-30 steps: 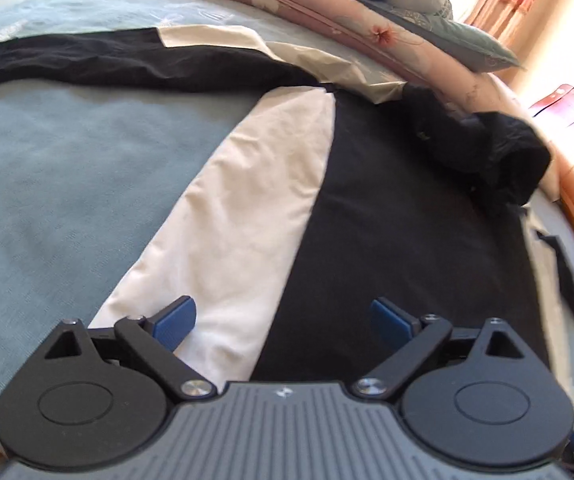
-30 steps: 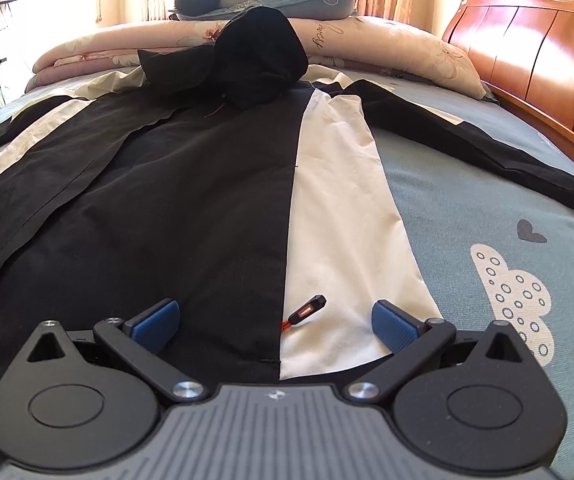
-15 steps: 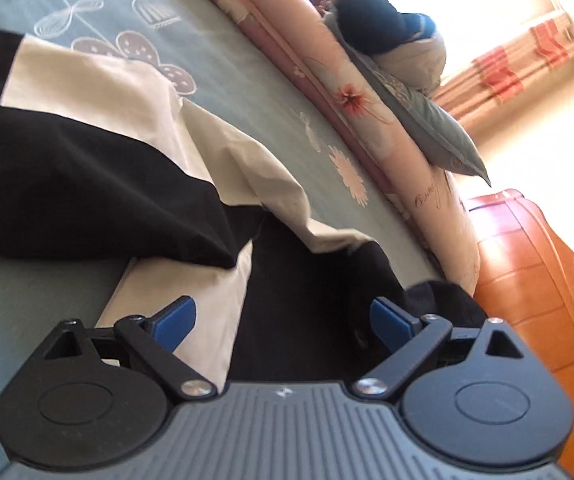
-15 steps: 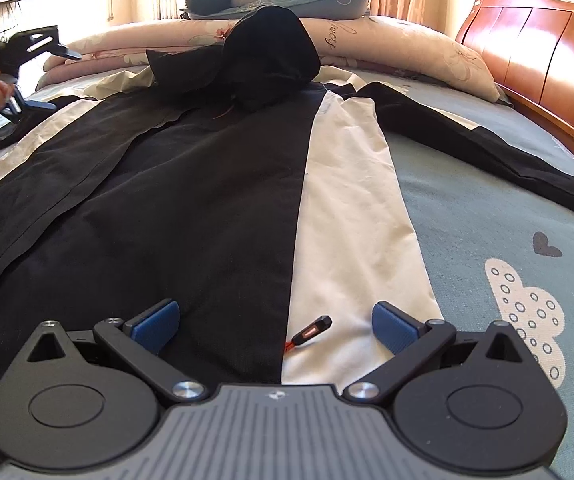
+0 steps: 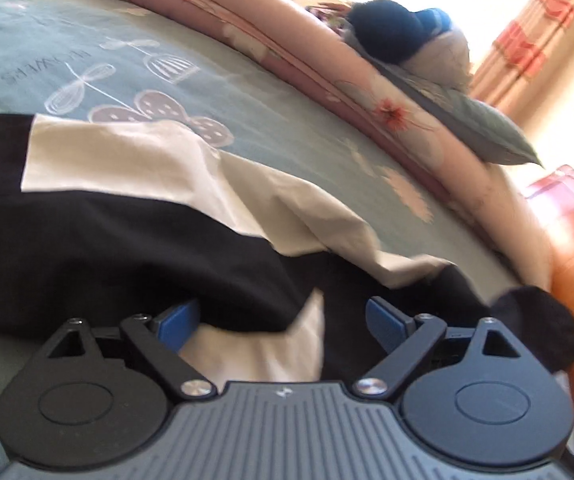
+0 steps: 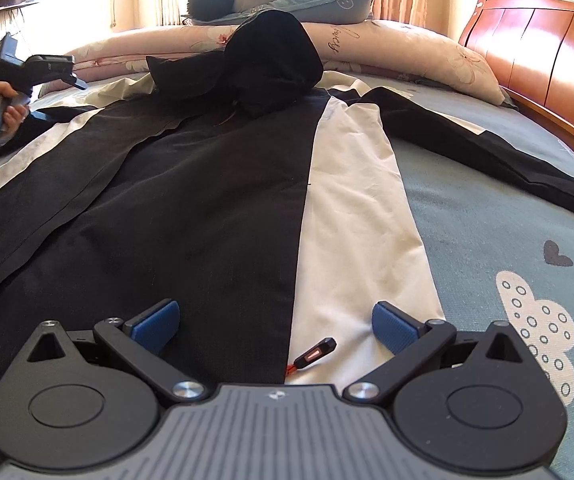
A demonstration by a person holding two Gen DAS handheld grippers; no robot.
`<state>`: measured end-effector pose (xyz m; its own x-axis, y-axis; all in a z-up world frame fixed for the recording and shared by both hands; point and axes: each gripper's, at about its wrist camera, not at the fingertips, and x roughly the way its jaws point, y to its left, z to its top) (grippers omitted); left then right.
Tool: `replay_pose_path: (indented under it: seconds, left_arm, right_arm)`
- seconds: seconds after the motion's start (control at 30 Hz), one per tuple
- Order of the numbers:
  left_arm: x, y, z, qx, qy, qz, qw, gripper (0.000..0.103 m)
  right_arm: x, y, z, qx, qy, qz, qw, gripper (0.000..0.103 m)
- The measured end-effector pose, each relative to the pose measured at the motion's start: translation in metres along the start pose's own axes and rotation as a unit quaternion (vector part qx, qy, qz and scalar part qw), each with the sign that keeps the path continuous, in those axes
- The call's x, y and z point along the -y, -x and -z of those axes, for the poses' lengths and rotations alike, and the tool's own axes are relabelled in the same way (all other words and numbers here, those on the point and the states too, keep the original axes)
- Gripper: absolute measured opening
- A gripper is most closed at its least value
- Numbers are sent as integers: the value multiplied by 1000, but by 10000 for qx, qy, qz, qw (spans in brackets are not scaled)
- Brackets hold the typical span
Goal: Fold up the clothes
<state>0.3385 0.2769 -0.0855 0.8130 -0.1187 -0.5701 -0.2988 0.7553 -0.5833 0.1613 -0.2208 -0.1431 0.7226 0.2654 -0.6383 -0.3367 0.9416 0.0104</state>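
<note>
We hover over the black and cream jacket [image 6: 215, 208] on the bed [image 6: 487, 216].
Our left gripper [image 5: 283, 316] and right gripper [image 6: 275, 320] stand wide, holding nothing, near the jacket's hem.

right tool [image 6: 275, 322]: jaws apart, over jacket [image 6: 207, 200] hem | zipper pull [image 6: 314, 356] between fingers | hood [image 6: 275, 68] bunched far end

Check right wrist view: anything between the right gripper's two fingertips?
Yes. In the right wrist view the open right gripper straddles the jacket hem, where black meets the cream panel; a small black-and-orange zipper pull lies on the cream part.
</note>
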Motion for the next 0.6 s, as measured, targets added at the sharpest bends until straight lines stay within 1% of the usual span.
replay_pose_path:
  seconds: [0.03,0.07,0.1,0.13,0.17,0.2,0.23,0.27,0.37,0.4,0.43,0.5,0.57,0.6]
  left_arm:
    - [0,4,5,-112,141,334,9993,94]
    - [-1,5,10,-259,238,493,9982,94]
    - [-2,5,16,-424,312,564,9970,94]
    - [-4,4,21,-529,262,344,9977,94]
    - [-6,3,25,-603,148,-24,9981,94]
    - [-7,2,30,-676,33,-392,9969,91]
    - [-8,4,31,-666,-99,-689,9953,89]
    - [-8,11,31,-658,-143,-911,9936,89]
    - [-5,40,24,-890,23,-1323,9872,90]
    - [-4,53,23,-954,37,-1270,9873,90]
    - [-1,67,24,-991,17,-1128,9887,90]
    - [8,95,29,-999,-132,-908,9907,94]
    - [17,114,44,-1082,-385,-727,9907,95]
    - [18,119,55,-1204,-449,-675,9894,95]
  right_arm:
    - [0,0,0,12,-2,2,10000,103]
    - [0,-1,0,15,-8,7,10000,103]
    - [0,-1,0,12,-10,15,10000,103]
    - [-1,-1,-1,3,-7,20,10000,103]
    - [-1,-1,-1,-7,-3,26,10000,103]
    - [-1,-1,-1,-22,-3,27,10000,103]
    - [-1,-1,-2,-41,-1,26,10000,103]
    - [-1,-1,-2,-63,3,26,10000,103]
    - [-1,1,-2,-114,22,17,9999,103]
    - [-1,1,-2,-126,31,9,9999,103]
    - [0,1,-2,-137,40,1,9999,103]
    - [-1,2,-3,-193,54,3,9998,103]
    - [-2,3,-5,-310,75,31,9995,103]
    - [-2,4,-6,-380,85,44,9992,103]
